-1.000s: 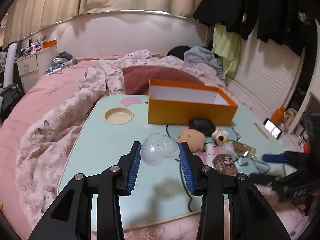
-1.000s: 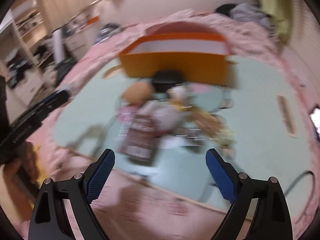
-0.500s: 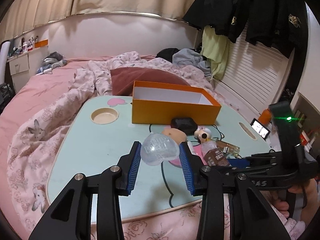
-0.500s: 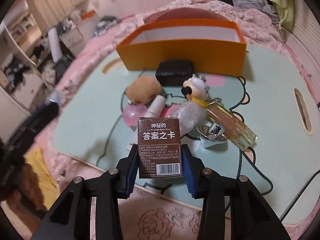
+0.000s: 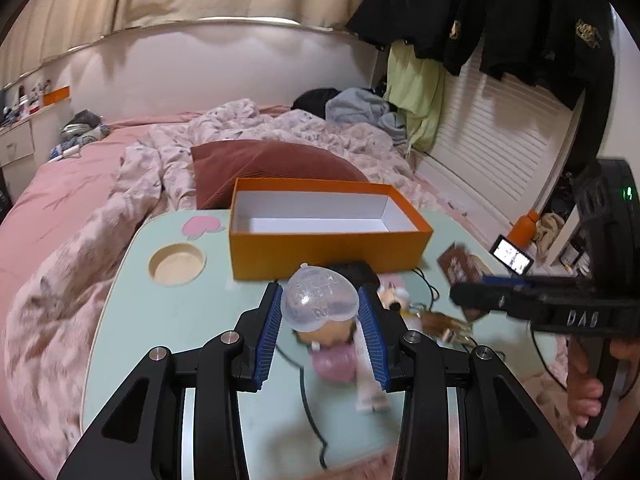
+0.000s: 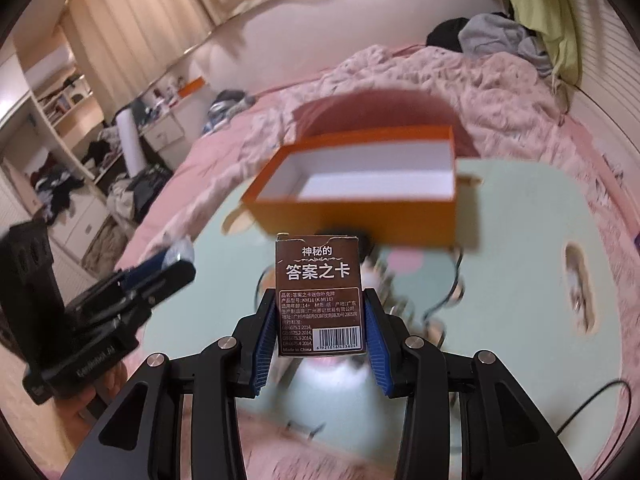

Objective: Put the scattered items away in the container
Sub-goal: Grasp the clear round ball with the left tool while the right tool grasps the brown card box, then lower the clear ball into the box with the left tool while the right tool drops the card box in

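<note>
My left gripper [image 5: 319,322] is shut on a clear heart-shaped plastic case [image 5: 318,300], held above the green lap table [image 5: 120,312] in front of the open orange box [image 5: 320,224]. My right gripper [image 6: 320,332] is shut on a brown card box [image 6: 320,300] with white Chinese lettering, lifted above the table [image 6: 520,240] and facing the orange box [image 6: 360,184]. The right gripper and card box also show at the right of the left wrist view [image 5: 464,270]. The orange box is empty inside.
Under the left gripper lie a tan plush [image 5: 324,332], a pink round item [image 5: 332,364], a white tube [image 5: 370,384], a black pouch [image 5: 360,272], a small cow toy [image 5: 394,298] and a black cable [image 5: 308,404]. A round cup recess [image 5: 177,264] sits left. A phone [image 5: 513,255] lies right.
Both grippers have risen and moved toward the orange box with their items. The right gripper closed on the card box a second ago and lifted it off the table.
</note>
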`<state>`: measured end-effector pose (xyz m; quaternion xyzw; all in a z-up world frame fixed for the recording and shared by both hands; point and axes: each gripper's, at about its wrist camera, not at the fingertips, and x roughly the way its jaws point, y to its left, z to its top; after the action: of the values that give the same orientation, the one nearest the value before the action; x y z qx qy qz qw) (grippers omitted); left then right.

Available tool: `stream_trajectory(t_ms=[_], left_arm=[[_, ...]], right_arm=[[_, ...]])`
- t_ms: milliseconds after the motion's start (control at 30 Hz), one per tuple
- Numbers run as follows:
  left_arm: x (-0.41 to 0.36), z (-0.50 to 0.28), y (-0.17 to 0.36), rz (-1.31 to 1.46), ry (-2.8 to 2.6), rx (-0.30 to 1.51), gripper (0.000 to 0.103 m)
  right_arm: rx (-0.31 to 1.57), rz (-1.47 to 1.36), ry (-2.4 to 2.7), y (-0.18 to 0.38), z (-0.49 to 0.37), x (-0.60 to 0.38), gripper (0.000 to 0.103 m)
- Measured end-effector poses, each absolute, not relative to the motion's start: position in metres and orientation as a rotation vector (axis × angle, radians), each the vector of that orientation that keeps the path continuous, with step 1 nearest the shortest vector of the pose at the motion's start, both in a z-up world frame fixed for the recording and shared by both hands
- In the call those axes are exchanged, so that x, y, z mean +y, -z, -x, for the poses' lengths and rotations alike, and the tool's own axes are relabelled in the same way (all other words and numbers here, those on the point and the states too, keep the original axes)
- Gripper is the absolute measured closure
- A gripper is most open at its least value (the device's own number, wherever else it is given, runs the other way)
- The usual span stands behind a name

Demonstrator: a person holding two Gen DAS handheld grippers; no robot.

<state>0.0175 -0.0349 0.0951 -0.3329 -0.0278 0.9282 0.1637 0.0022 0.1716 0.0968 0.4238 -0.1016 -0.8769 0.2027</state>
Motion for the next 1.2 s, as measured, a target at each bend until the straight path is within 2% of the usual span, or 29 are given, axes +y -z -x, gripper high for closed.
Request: stream_trajectory(t_ms=[167, 367, 667, 733, 767, 833, 867, 1067, 1200], left_arm=[[-0.023, 0.037, -0.093, 1.03, -2.627, -0.037, 0.062], [-0.021, 0.103, -0.079, 1.172, -2.59, -0.135, 0.062], [-0.016, 0.143, -0.054, 1.29, -2.593, -0.154, 0.062], [-0.017, 0.144, -0.054, 1.312, -2.614, -0.127, 0.06], [-0.018, 0.143, -0.054, 1.31, -2.626, -0.107, 0.058], [-0.02, 0.137, -0.057, 1.294, -2.654, -0.068, 0.045], [-0.022, 0.134, -0.06, 1.276, -2.665, -0.065, 0.044], [-0.046, 0.09, -0.084, 1.141, -2.676, -0.174, 0.043], [-0.055, 0.034, -0.08, 1.102, -2.608, -0.208, 0.043]], right_arm=[[-0.324, -1.217, 2.448, -0.102, 0.048, 0.184, 0.063], [-0.379, -1.273, 2.445, -0.093, 0.106, 0.19, 0.063], [-0.414, -1.385, 2.515, -0.052, 0.142, 0.192, 0.062], [-0.411, -1.349, 2.534, -0.054, 0.14, 0.193, 0.059], [-0.418, -1.326, 2.534, -0.057, 0.137, 0.194, 0.053], [-0.426, -1.277, 2.543, -0.065, 0.13, 0.196, 0.049], [-0.418, -1.256, 2.554, -0.069, 0.125, 0.196, 0.046], [-0.391, -1.128, 2.553, -0.096, 0.069, 0.204, 0.042], [-0.351, -1.072, 2.538, -0.101, 0.011, 0.208, 0.041]])
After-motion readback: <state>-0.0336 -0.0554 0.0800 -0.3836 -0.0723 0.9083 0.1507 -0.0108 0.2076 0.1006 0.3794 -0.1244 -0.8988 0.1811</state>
